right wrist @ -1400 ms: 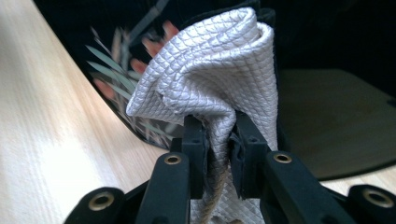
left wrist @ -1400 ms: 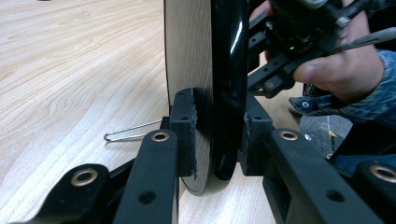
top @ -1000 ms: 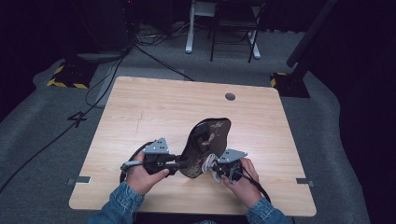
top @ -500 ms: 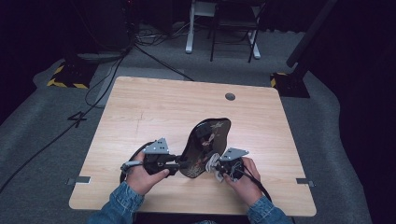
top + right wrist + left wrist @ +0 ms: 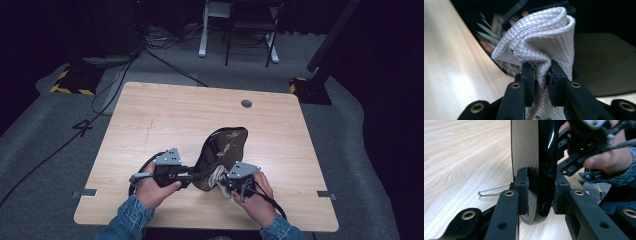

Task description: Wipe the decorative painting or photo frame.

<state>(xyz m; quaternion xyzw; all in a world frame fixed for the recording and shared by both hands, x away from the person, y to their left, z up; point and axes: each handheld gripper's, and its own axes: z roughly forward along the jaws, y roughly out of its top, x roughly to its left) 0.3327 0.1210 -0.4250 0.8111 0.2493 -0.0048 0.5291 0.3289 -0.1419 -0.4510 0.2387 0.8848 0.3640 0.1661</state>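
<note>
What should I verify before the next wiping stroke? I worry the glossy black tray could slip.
1. Left gripper clamped on the black tray rim: ok, a pad on each face.
2. Right gripper pinching the grey cloth: ok, the cloth is bunched between the jaws.
3. Cloth touching the tray: cannot tell, the contact is hidden.
4. Tray propped on edge on the table: ok.
5. Thin wire clip on the table behind the tray: not ok, it lies close to the tray.
</note>
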